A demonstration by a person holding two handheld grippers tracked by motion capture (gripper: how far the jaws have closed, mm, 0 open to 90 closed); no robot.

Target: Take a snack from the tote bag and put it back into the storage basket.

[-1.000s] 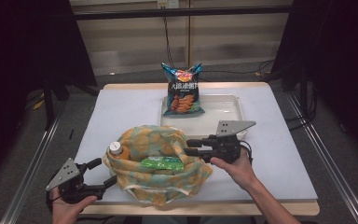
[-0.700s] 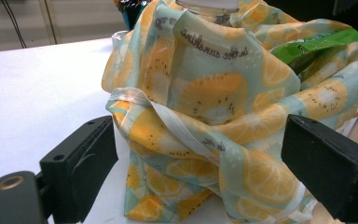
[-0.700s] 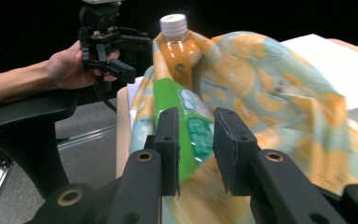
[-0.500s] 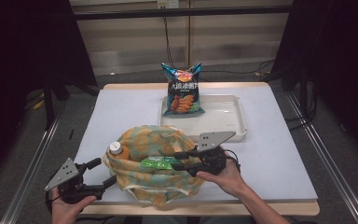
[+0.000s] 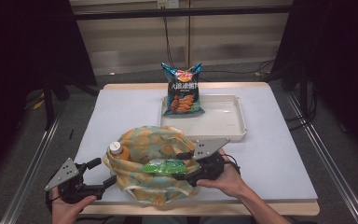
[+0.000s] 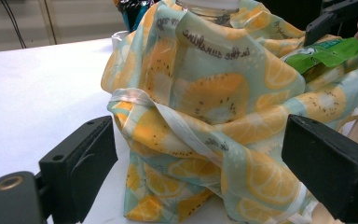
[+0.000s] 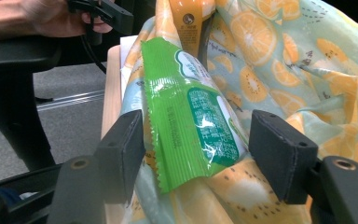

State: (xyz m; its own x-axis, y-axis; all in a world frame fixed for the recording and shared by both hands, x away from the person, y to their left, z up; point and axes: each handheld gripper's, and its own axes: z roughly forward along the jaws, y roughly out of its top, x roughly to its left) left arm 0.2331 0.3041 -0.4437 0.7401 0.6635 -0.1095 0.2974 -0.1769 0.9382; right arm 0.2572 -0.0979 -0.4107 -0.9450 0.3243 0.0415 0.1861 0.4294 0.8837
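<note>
Right tongs [image 5: 182,167] have moved left and down from beside the bag onto it since the earlier frame, and their jaws have just been opening; the green packet [image 7: 191,126] sits between them, pads not pressing it. Packet lies in the mouth of the fruit-print cloth bag [image 5: 156,151], near edge of the worktop [image 5: 279,154], just right of the orange-capped bottle [image 5: 116,149] that pokes out of the bag. Left tongs [image 6: 205,172] stand apart, bag's left side between the jaws, no pinch visible. Chip bag [image 5: 182,91] leans at the far end of the white tray [image 5: 233,133], well apart. Judgement: next, close squarely on the packet's crimped end, avoid catching cloth, left side steadies the bag.
</note>
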